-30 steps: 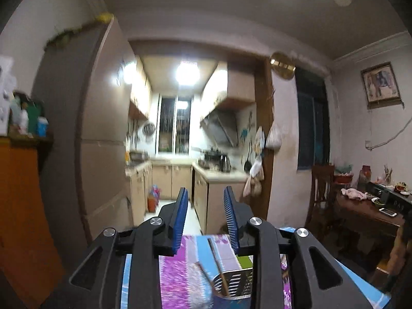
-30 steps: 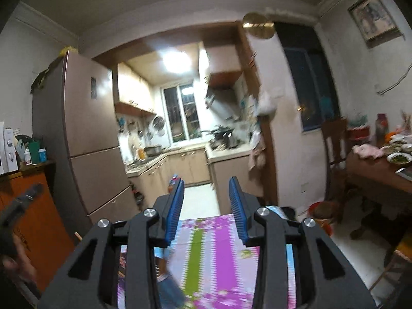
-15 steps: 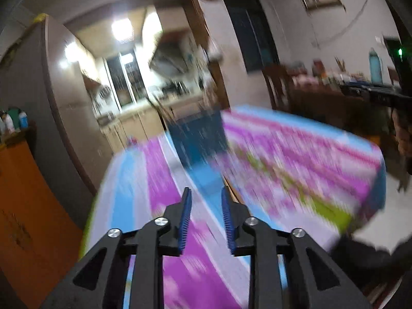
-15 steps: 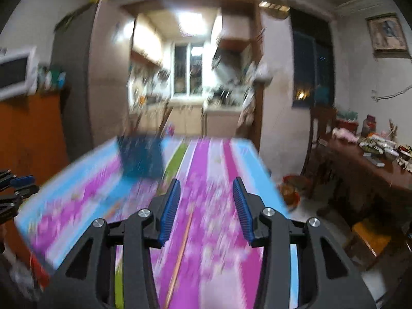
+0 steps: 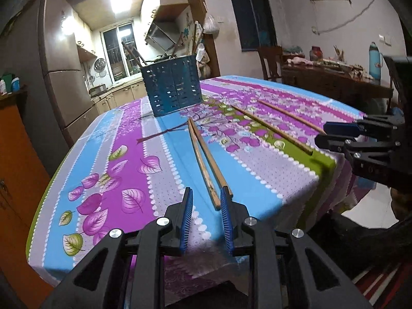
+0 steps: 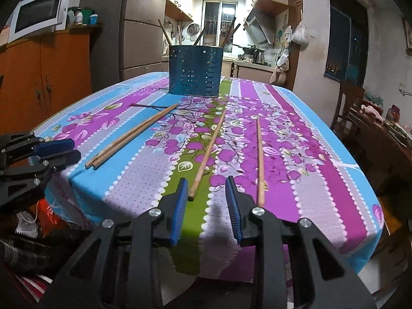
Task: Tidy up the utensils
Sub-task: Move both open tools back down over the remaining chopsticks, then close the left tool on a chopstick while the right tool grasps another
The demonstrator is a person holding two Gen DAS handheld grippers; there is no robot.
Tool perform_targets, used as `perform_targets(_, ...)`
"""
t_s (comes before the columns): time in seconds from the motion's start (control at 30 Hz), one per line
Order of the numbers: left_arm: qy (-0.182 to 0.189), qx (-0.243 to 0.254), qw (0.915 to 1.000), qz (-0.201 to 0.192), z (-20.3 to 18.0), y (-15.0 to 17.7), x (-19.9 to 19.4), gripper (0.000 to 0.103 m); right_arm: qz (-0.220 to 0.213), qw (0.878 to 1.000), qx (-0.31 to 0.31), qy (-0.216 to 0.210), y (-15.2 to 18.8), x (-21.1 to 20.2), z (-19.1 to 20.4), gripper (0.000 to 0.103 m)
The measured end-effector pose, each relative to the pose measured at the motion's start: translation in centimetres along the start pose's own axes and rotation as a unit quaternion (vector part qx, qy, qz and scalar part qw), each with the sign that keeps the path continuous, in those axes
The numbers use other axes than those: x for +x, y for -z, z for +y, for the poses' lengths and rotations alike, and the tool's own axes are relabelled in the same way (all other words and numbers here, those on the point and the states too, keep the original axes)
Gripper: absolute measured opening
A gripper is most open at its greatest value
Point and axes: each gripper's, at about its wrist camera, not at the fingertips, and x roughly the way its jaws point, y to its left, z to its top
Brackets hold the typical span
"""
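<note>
I'm at the pick-up stage. My left gripper (image 5: 206,200) sits low at the tabletop (image 5: 257,193) edge, jaws apart and empty, the near ends of the paired chopsticks (image 5: 206,162) just ahead of them. My right gripper (image 6: 206,193) has its jaws closing, nothing between them; the middle chopstick (image 6: 208,154) ends just ahead. Next I need each tip lined up inside the gap. The blue holder (image 6: 195,70) stands at the far side, sticks already in it. The outer chopstick (image 6: 260,159) lies close by the right jaw.

Both grippers now sit lower at the tabletop's (image 6: 334,180) near edge than a second ago. The left gripper (image 5: 206,200) faces the paired chopsticks (image 5: 203,154). The right gripper's (image 6: 207,190) jaws are closing, nothing between them.
</note>
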Motion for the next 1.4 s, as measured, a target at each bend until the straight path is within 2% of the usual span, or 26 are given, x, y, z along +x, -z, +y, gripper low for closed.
perform_targets(0.13, 0.005, 0.006, 0.9999, 0.009, -0.1, 0.1, 0.7, 0.024, 0.016, 1.000, 0.005, -0.004, 0.3, 0.5, -0.1, 0.029)
perform_targets(0.3, -0.010, 0.002, 0.9999, 0.013, 0.1, 0.3, 1.5, 0.024, 0.021, 1.000, 0.001, -0.003, 0.5, 1.1, 0.3, 0.029)
perform_targets(0.4, -0.033, 0.009, 0.9993, 0.012, 0.2, 0.4, 1.7, 0.024, 0.019, 1.000, 0.002, 0.002, 0.5, 1.1, 0.3, 0.029)
perform_targets(0.57, -0.048, -0.006, 0.9987, 0.016, 1.0, 0.3, 2.0, 0.024, 0.017, 1.000, 0.005, 0.005, 0.5, 1.2, 0.3, 0.029)
perform_targets(0.73, -0.053, -0.004, 0.9984, 0.018, 0.9, 0.3, 2.2, 0.024, 0.014, 1.000, 0.008, 0.005, 0.5, 1.5, 0.3, 0.021)
perform_targets(0.83, -0.060, 0.003, 0.9981, 0.012, 0.7, 0.4, 2.3, 0.024, 0.012, 1.000, 0.007, 0.011, 0.4, 1.6, 0.5, 0.020)
perform_targets(1.2, -0.045, -0.007, 0.9990, 0.002, 1.8, 0.4, 2.7, 0.024, 0.007, 0.999, 0.002, 0.032, 0.5, 1.8, 1.1, 0.020)
perform_targets(1.4, -0.011, -0.035, 0.9993, -0.007, 3.0, 0.7, 2.8, 0.024, 0.002, 0.999, 0.008, 0.038, 0.6, 1.8, 1.3, 0.020)
